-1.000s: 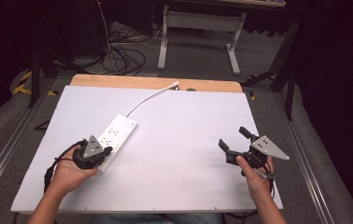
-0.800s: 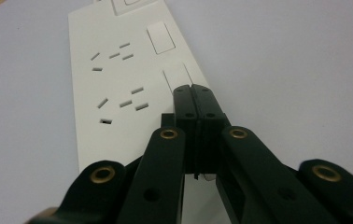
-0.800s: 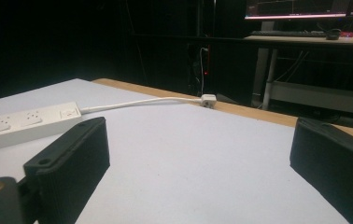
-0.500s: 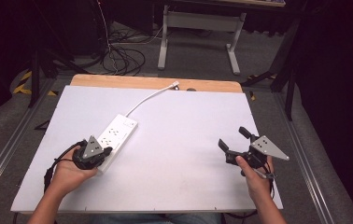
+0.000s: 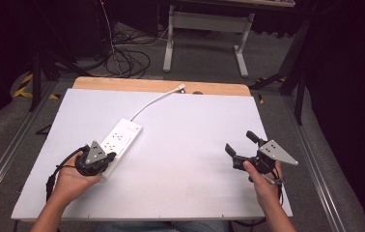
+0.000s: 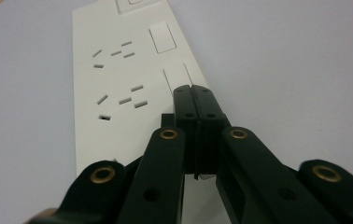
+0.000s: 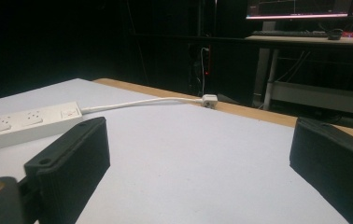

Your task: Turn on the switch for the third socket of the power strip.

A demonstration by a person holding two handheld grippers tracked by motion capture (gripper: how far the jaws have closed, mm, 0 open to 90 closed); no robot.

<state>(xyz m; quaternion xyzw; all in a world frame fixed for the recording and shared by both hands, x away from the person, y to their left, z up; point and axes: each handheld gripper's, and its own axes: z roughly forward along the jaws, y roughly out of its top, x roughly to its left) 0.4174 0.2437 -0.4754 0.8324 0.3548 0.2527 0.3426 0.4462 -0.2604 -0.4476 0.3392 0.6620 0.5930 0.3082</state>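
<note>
Resting at lower left on the power strip (image 5: 120, 140), the left gripper (image 5: 107, 157) is sitting fully closed, empty, while the right gripper (image 5: 241, 147) is gaping wide, holding nothing.

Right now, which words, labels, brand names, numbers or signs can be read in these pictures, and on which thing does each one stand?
None can be read.
White plastic power strip: socket slots and blank rocker switches, no print.
Grey three-cornered plates on the black left gripper and black right gripper: no marking legible.
Lit monitor screen behind the white table: lines and coloured patches, too small and blurred to read.
</note>
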